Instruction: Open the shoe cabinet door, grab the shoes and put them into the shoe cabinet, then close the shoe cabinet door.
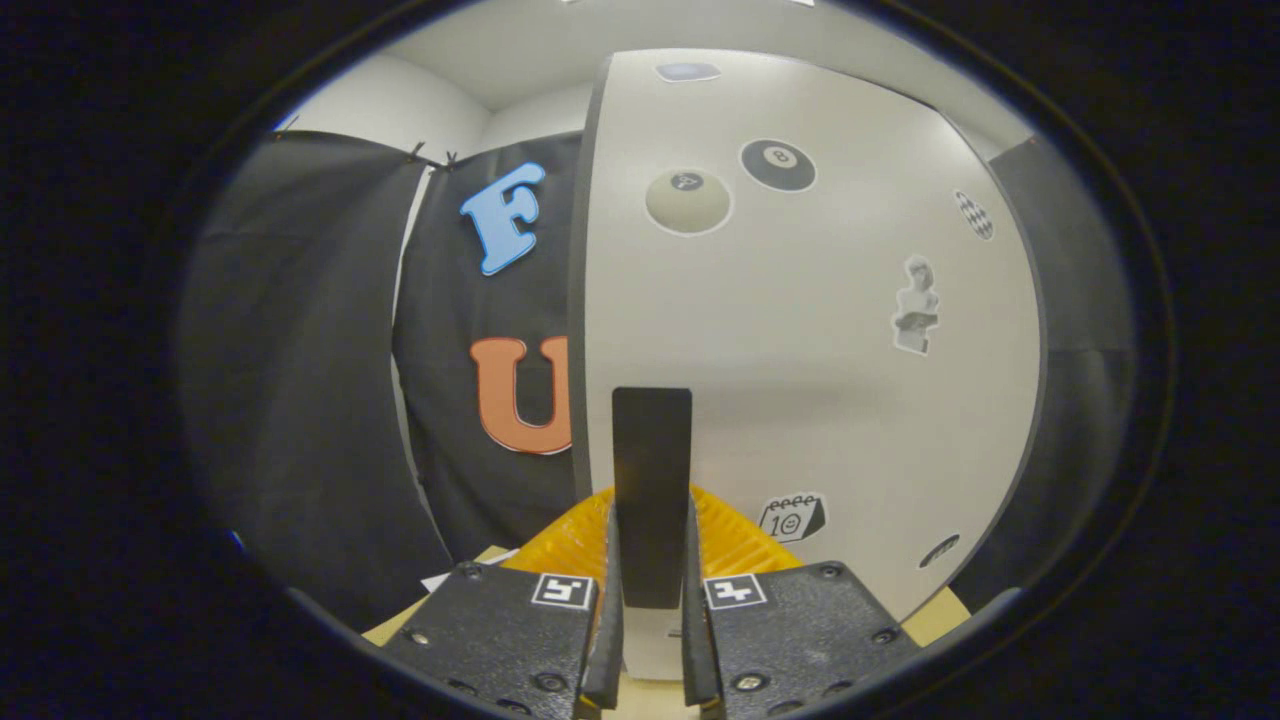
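1. Right now the tool (651, 560) has its two fingers (606, 640) drawn in on the one black handle (652, 480), a flat upright bar that stands between them; both pads press its sides, so the tool is clenched on the handle.
2. Each of the two black finger blocks carries one square black-and-white marker (562, 590) on top, so two markers in all.
3. That handle is fixed to the one shoe cabinet door (800, 380), a pale grey panel with a dark edge, just ahead of the fingers and rising well above them.
4. On the door's face I count seven stickers: one black eight-ball sticker (778, 165), one beige ball sticker (688, 201), one bluish oval at the top, one chequered oval near the right edge, one bust figure, one calendar sticker (792, 518) low down, and one dark oval near the bottom right corner.
5. Behind the fingers, at the foot of the handle, one ribbed yellow part (570, 540) shows on both sides.
6. Under the tool lies a tan counter (935, 620), seen at both sides.
7. Beyond the door's left edge hangs the black cloth wall (300, 400).
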Demonstrator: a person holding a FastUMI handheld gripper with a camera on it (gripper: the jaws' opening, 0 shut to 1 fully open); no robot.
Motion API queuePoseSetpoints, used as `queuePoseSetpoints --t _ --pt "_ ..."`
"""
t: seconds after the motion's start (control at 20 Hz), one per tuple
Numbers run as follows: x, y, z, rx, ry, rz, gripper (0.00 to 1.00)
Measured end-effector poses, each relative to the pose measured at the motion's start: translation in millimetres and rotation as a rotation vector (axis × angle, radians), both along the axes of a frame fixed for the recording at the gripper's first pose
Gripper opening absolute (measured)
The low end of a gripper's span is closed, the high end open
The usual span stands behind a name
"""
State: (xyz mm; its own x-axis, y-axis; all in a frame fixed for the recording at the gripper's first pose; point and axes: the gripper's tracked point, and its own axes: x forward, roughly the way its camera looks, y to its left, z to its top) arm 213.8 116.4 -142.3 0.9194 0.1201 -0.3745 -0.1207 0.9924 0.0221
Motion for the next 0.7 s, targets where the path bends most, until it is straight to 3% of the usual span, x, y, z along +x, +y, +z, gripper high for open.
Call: queuePoseSetpoints --t 0.7 --pt "-62.0 -10.2 27.4 0.072 0.011 0.219 0.27"
